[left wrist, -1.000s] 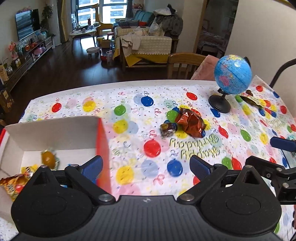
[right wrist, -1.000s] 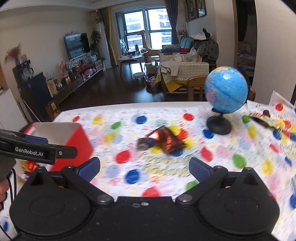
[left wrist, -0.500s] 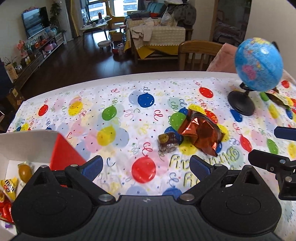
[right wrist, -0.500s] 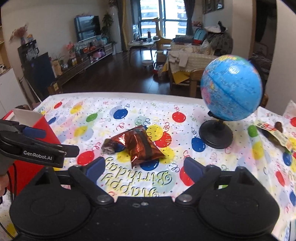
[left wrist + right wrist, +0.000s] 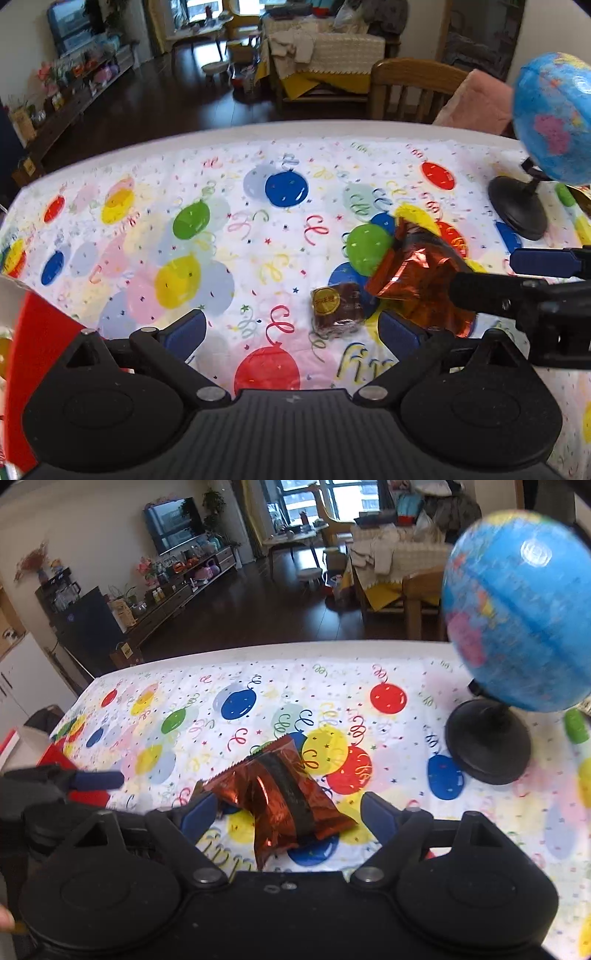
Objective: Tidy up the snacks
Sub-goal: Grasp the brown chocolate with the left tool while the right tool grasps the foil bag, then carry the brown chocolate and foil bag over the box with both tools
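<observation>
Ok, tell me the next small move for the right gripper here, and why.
Probably finish closing on the copper foil snack bag. The right gripper already straddles it, its jaws closing but not yet pressing, and the bag lies flat on the balloon tablecloth. The left gripper is open beside the small brown snack.

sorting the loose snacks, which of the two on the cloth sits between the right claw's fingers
The shiny red-brown foil bag; the right claw is closing around it. The small dark square snack lies beside it, by the left claw.
</observation>
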Available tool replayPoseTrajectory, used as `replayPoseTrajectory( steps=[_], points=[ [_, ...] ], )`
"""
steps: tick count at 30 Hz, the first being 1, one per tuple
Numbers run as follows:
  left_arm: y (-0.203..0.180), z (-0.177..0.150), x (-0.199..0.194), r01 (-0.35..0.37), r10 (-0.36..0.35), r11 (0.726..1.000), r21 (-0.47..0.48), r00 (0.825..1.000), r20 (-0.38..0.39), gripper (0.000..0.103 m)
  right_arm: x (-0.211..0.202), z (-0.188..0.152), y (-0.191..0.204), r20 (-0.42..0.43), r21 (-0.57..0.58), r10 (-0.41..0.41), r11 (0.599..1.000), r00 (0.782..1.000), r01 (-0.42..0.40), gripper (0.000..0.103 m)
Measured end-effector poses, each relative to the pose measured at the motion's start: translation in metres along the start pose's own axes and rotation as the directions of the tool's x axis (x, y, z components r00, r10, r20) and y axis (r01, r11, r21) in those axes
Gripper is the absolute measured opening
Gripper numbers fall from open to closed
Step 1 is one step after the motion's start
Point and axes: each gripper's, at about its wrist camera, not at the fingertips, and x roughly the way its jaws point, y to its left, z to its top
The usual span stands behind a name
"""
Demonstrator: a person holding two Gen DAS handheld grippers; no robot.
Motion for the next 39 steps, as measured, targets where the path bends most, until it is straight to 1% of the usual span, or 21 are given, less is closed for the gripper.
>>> replayPoseTrajectory(
  steps=[2,5,7,9,11,12,13,14,15,17,18,19,20,22,25,28,30,32,39],
  points=[
    [0.001,0.001,0.007,0.014,-0.014,1.000,-0.001,1.000,-0.012,0.100,0.010,0.002,-0.001,-0.012,0.012,0.004,1.000,1.000,-0.004,0.081],
    [-0.003,0.001,0.014,0.024,-0.024,0.999,0.021,1.000,-0.013,0.100,0.022,0.004,-0.003,-0.031,0.033,0.038,0.999,0.999,-0.037,0.081],
    [-0.006,0.001,0.017,0.025,-0.025,0.999,0.032,1.000,-0.009,0.099,0.030,0.004,-0.002,-0.040,0.031,0.039,0.999,0.998,-0.037,0.081],
    [-0.008,0.001,0.020,0.035,-0.034,0.999,0.040,0.999,-0.008,0.093,0.035,0.004,-0.003,-0.045,0.036,0.038,0.999,0.998,-0.036,0.081],
    [-0.009,0.002,0.023,0.055,-0.054,0.998,0.037,0.998,-0.016,0.080,0.040,0.003,-0.004,-0.044,0.048,0.046,0.998,0.998,-0.044,0.080],
    [-0.009,0.002,0.024,0.060,-0.059,0.998,0.036,0.998,-0.021,0.077,0.040,0.003,-0.005,-0.044,0.054,0.051,0.997,0.998,-0.049,0.079],
    [-0.009,0.002,0.025,0.067,-0.066,0.997,0.036,0.997,-0.026,0.070,0.041,0.003,-0.005,-0.041,0.059,0.054,0.997,0.998,-0.052,0.077],
    [-0.010,0.002,0.026,0.074,-0.073,0.996,0.040,0.997,-0.029,0.065,0.042,0.002,-0.005,-0.041,0.062,0.060,0.996,0.997,-0.058,0.076],
    [-0.011,0.001,0.025,0.070,-0.069,0.996,0.049,0.997,-0.022,0.063,0.042,0.002,-0.005,-0.040,0.064,0.061,0.996,0.997,-0.059,0.074],
    [-0.011,0.001,0.024,0.079,-0.078,0.996,0.049,0.997,-0.014,0.052,0.041,0.000,-0.006,-0.032,0.072,0.063,0.996,0.997,-0.061,0.072],
    [-0.010,0.001,0.023,0.084,-0.084,0.995,0.044,0.996,-0.012,0.049,0.040,0.000,-0.008,-0.027,0.079,0.068,0.995,0.997,-0.066,0.068],
    [-0.010,0.002,0.023,0.089,-0.089,0.995,0.041,0.996,-0.012,0.043,0.039,-0.001,-0.009,-0.022,0.089,0.073,0.993,0.997,-0.071,0.064],
    [-0.010,0.002,0.022,0.090,-0.090,0.995,0.041,0.996,-0.012,0.038,0.037,-0.001,-0.010,-0.018,0.098,0.074,0.993,0.997,-0.072,0.062],
    [-0.010,0.002,0.021,0.090,-0.090,0.995,0.042,0.996,-0.007,0.034,0.034,-0.003,-0.011,-0.009,0.110,0.079,0.991,0.997,-0.078,0.056],
    [-0.009,-0.001,0.019,0.078,-0.078,0.996,0.038,0.997,-0.006,0.034,0.030,-0.008,-0.010,0.012,0.124,0.074,0.990,0.997,-0.075,0.047],
    [-0.006,-0.003,0.016,0.080,-0.080,0.996,0.027,0.997,-0.013,0.034,0.025,-0.013,-0.008,0.023,0.134,0.065,0.989,0.998,-0.067,0.043],
    [-0.004,-0.006,0.012,0.076,-0.076,0.997,0.024,0.997,-0.012,0.034,0.020,-0.016,-0.006,0.030,0.145,0.046,0.988,0.998,-0.050,0.041],
    [-0.002,-0.009,0.005,0.082,-0.082,0.996,0.019,0.997,-0.011,0.034,0.012,-0.020,-0.006,0.045,0.166,0.053,0.984,0.998,-0.060,0.041],
    [0.003,-0.017,-0.024,0.092,-0.092,0.996,0.009,0.996,-0.012,0.034,-0.021,-0.028,0.008,0.066,0.163,0.005,0.987,0.998,-0.016,0.041]
  ],
)
